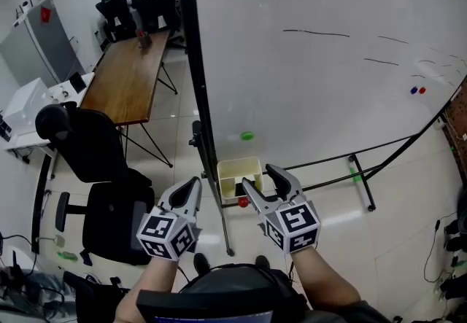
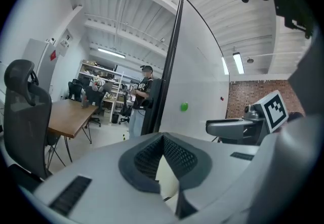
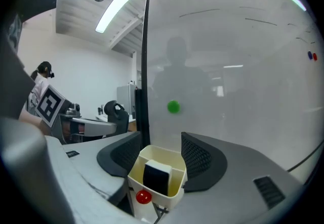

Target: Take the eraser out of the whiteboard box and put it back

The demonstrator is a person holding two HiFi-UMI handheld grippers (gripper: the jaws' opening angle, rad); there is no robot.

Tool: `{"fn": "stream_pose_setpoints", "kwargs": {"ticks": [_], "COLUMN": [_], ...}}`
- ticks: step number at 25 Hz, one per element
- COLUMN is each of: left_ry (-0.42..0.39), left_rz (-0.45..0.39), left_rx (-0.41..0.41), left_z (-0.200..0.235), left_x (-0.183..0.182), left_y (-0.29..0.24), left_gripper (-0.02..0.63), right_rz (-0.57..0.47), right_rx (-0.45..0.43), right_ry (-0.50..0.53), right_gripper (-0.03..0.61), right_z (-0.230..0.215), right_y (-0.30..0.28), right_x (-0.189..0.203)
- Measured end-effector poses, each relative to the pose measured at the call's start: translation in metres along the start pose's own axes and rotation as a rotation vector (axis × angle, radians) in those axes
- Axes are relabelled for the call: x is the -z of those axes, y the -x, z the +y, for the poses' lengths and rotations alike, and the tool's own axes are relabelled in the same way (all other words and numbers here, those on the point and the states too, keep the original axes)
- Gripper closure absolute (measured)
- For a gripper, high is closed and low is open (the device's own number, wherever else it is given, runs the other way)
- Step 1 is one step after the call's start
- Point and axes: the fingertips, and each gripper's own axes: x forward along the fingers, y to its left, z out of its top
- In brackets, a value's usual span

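A cream whiteboard box (image 1: 239, 172) hangs at the whiteboard's (image 1: 328, 59) lower left corner. The eraser (image 3: 157, 176), black with a white top, stands upright inside the box (image 3: 152, 180); in the head view only a dark bit of the eraser (image 1: 238, 187) shows. A red magnet (image 3: 144, 197) sits on the box's front. My right gripper (image 3: 161, 154) is open, one jaw on each side of the box, touching nothing; the head view shows my right gripper (image 1: 264, 180) just below the box. My left gripper (image 1: 191, 194) hangs left of it, shut and empty, its pads (image 2: 174, 154) meeting.
A green magnet (image 1: 247, 135) sticks to the board above the box. A black office chair (image 1: 98, 161) and a wooden table (image 1: 135, 74) stand to the left. The board's stand legs (image 1: 361, 183) run along the floor at right. A person (image 2: 144, 89) stands far back.
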Motion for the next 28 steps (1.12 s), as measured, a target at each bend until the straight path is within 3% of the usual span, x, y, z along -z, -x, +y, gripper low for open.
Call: {"fn": "stream_pose_setpoints", "kwargs": {"ticks": [3,6,10,13,16,20,28], "left_ry": [-0.022,-0.038,-0.051,-0.061,-0.074,-0.093,-0.085], "left_rz": [-0.031,-0.056,-0.082,-0.086,-0.102,-0.128,-0.136], "left_rx": [0.014,-0.013,-0.070,-0.127,-0.159,-0.150,-0.073], "left_z": [-0.015,-0.030,-0.050,-0.065,-0.073,-0.077,-0.044], "left_x": [-0.013,-0.024,-0.033,-0.040,-0.049,-0.050,-0.027], "left_y": [0.002,0.006,0.018,0.037,0.058,0.099,0.203], "left_gripper": [0.580,0.580,0.580,0.580,0.580,0.580,0.580], "right_rz": [-0.078,-0.136,-0.191,-0.198,-0.208,-0.217,-0.186], "right_rx": [-0.031,-0.075,-0.162,-0.261,-0.294,-0.263,-0.169], "right_ry": [-0.010,-0.019,-0.042,-0.083,-0.090,-0.078,-0.037], "right_gripper": [0.365,0.374,0.560,0.561,0.561,0.561,0.561], "right_z": [-0.009,-0.018,-0.028,-0.029,-0.029,-0.013,0.081], "right_y": [0.017,0.033,0.053,0.063,0.068,0.079,0.112], "right_x": [-0.027,-0.046,-0.062,-0.066,-0.074,-0.082,-0.073]}}
